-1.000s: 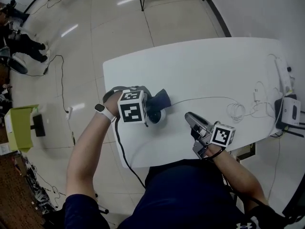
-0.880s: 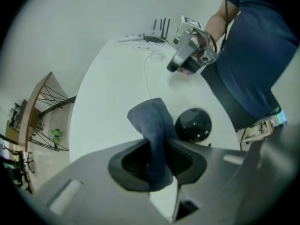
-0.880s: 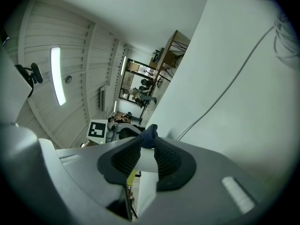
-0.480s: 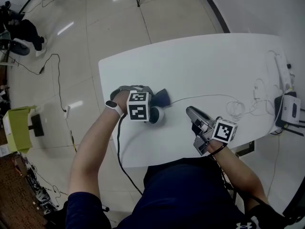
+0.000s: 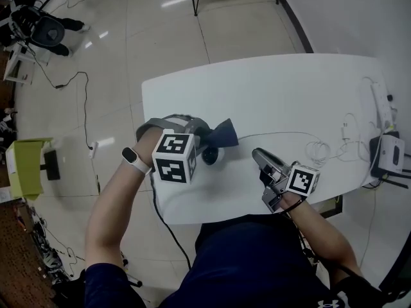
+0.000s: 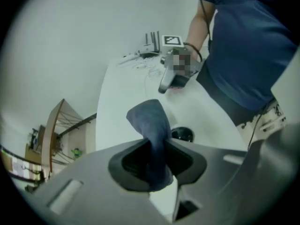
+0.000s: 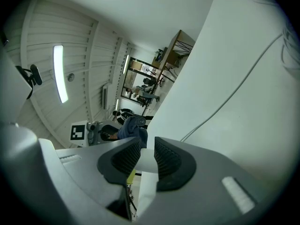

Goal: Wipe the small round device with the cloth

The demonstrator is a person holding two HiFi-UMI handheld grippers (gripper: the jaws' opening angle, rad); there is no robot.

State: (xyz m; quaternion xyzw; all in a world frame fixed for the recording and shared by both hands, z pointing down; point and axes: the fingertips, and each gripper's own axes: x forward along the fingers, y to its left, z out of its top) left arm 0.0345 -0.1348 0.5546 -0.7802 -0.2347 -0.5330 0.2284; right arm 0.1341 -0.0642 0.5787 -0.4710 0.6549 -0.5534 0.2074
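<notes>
A small round device (image 5: 211, 156), dark on top with a white body, sits on the white table (image 5: 289, 88) near its front left. My left gripper (image 5: 199, 141) is shut on a dark blue cloth (image 5: 222, 134), which sticks out to the right just behind the device. In the left gripper view the cloth (image 6: 149, 125) stands pinched between the jaws, with the device (image 6: 182, 134) just beyond it. My right gripper (image 5: 257, 154) rests low over the table to the device's right. Its jaws (image 7: 146, 150) stand a little apart with nothing between them.
A thin white cable (image 5: 276, 133) runs from the device to a tangle of white wires (image 5: 321, 150) at the right. A power strip (image 5: 382, 101) and a white box (image 5: 389, 153) lie at the table's right end. The front edge is close to my body.
My left gripper has risen off the device with the cloth and rolled a little; the cloth now sticks out further right. The right gripper has stayed put.
</notes>
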